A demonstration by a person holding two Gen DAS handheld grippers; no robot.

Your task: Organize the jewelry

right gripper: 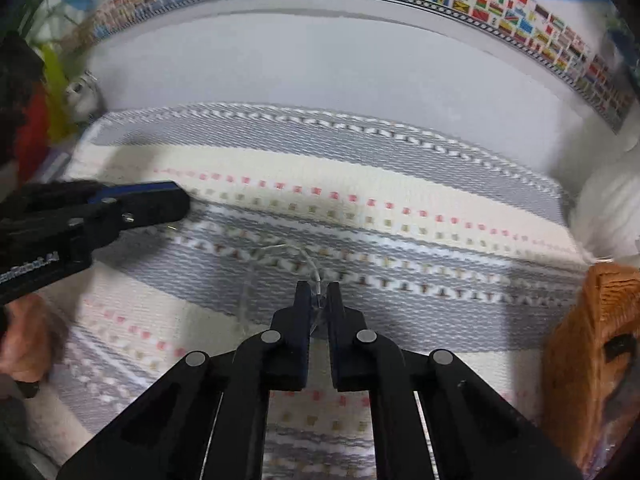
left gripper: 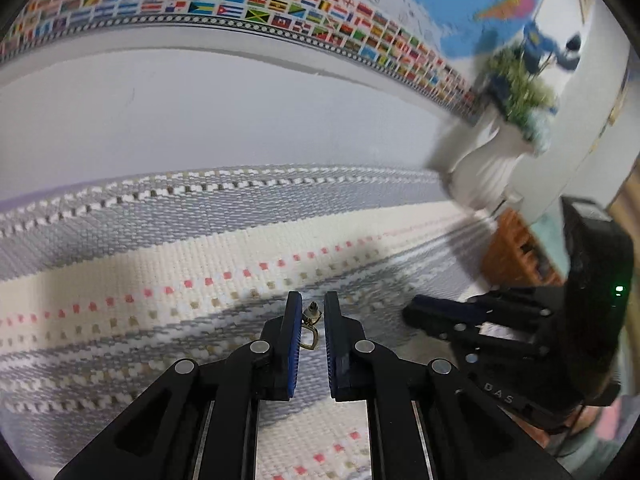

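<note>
In the left wrist view my left gripper (left gripper: 313, 300) holds a small brass earring (left gripper: 309, 326) with a hook and a stud back between its blue pads, just above the woven mat (left gripper: 160, 264). The jaws stand narrowly apart around it. In the right wrist view my right gripper (right gripper: 319, 289) is shut on a thin silver chain (right gripper: 280, 249), which loops out over the grey band of the mat (right gripper: 400, 200). The left gripper shows at the left of that view (right gripper: 160, 200). The right gripper shows at the right of the left wrist view (left gripper: 416, 314).
An orange woven basket (right gripper: 592, 340) stands at the mat's right edge; it also shows in the left wrist view (left gripper: 516, 248). A white vase with green plants (left gripper: 492, 148) stands at the back right. A flag poster (left gripper: 240, 0) covers the wall behind.
</note>
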